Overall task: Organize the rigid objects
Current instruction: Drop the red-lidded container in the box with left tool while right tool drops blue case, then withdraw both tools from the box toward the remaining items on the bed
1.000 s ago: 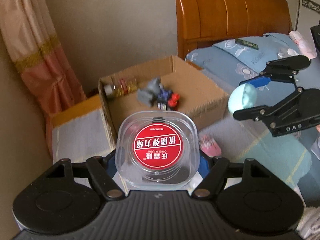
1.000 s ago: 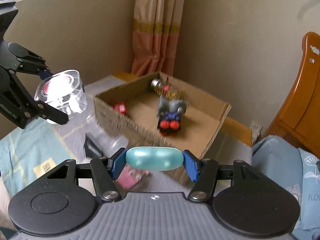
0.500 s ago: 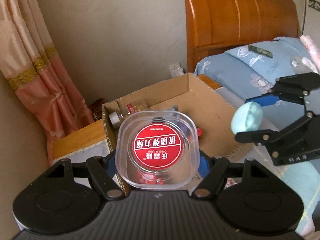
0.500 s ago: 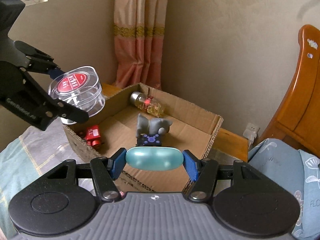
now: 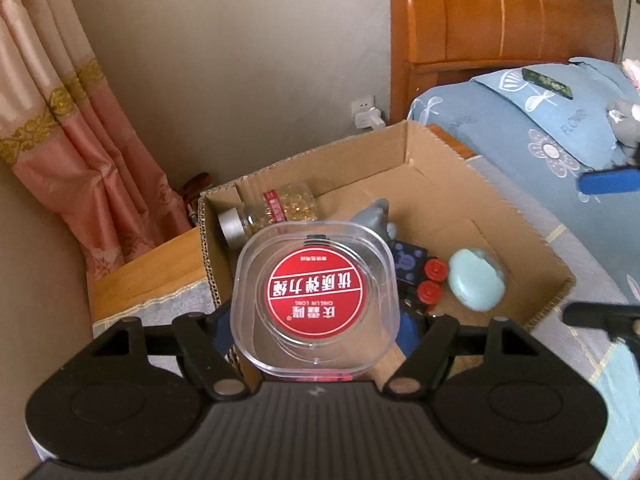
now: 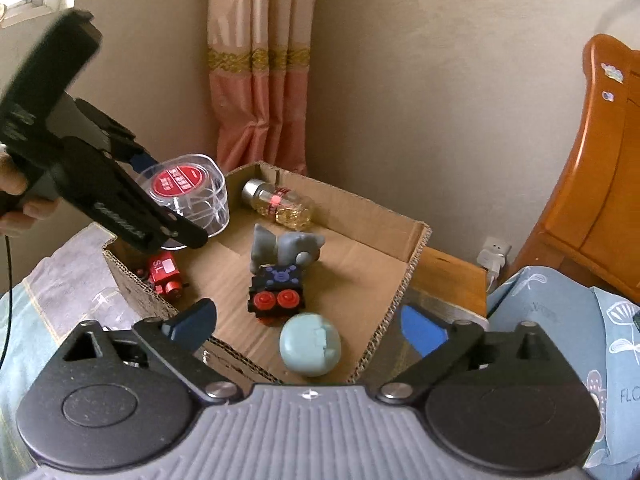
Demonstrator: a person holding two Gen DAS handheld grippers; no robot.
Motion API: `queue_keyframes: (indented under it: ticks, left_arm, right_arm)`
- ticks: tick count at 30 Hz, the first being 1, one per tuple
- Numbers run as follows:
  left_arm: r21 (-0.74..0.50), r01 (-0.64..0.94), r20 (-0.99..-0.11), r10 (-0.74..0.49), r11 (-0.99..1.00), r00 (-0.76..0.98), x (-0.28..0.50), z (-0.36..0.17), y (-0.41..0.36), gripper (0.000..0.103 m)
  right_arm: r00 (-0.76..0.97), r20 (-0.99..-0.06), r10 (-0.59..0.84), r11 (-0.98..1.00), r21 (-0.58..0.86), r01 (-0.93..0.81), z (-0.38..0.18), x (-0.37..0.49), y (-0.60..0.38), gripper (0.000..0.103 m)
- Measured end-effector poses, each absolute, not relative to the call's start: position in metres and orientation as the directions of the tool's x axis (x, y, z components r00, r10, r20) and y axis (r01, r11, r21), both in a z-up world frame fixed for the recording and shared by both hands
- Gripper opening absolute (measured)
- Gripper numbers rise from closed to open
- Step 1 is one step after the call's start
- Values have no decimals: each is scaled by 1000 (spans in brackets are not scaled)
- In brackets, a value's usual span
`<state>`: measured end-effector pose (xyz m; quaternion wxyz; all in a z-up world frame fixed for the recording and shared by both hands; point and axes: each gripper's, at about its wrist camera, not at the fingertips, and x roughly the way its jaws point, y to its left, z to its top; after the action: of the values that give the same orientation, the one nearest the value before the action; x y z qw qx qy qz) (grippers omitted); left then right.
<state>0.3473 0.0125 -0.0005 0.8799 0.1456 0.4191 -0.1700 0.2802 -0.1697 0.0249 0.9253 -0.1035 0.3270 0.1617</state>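
My left gripper (image 5: 316, 332) is shut on a clear plastic case with a red label (image 5: 316, 296) and holds it over the near left part of the cardboard box (image 5: 436, 168). The case also shows in the right wrist view (image 6: 188, 196). My right gripper (image 6: 308, 326) is open and empty above the box's near edge. A pale teal oval case (image 6: 311, 346) lies in the box below it, also seen in the left wrist view (image 5: 476, 285).
In the box (image 6: 360, 220) lie a bottle of gold flakes (image 6: 280, 204), a grey figure on a black block with red knobs (image 6: 280, 276) and a red toy (image 6: 166, 274). A wooden headboard (image 5: 500, 32) and blue bedding (image 5: 540, 136) lie to the right, a curtain (image 5: 60, 140) to the left.
My right gripper opened and let go of the teal case, which now lies in the box. My left gripper moved further over the box with the clear case.
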Motion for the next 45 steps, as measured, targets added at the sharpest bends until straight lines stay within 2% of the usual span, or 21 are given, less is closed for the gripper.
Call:
queue_keyframes:
  ticks: [2, 4, 6, 22, 33, 38, 45]
  left_arm:
    - [113, 414, -785, -174, 903, 595, 352, -1, 12, 74]
    - [101, 392, -780, -172, 915, 602, 358, 0, 12, 78]
    - [83, 369, -770, -175, 926, 613, 361, 3, 14, 97]
    - [81, 323, -701, -177, 943, 691, 292, 28, 30, 99]
    - [38, 233, -676, -146, 972, 722, 230, 1, 48, 99]
    - [104, 156, -677, -45, 982, 735, 211, -19, 49, 99]
    - [18, 103, -707, -60, 995, 705, 196, -34, 67, 99]
  right_arm:
    - [735, -638, 231, 928, -84, -364, 26, 278, -170, 101]
    - [736, -637, 231, 928, -83, -364, 26, 276, -170, 103]
    - [736, -635, 234, 928, -79, -363, 27, 272, -170, 103]
    - [727, -634, 263, 937, -13, -349, 24, 233, -160, 103]
    - [658, -685, 314, 931, 86, -354, -9, 201, -139, 103]
    - [603, -731, 321, 922, 96, -375, -33, 187, -119, 103]
    - [563, -768, 307, 913, 70, -402, -53, 174, -94, 103]
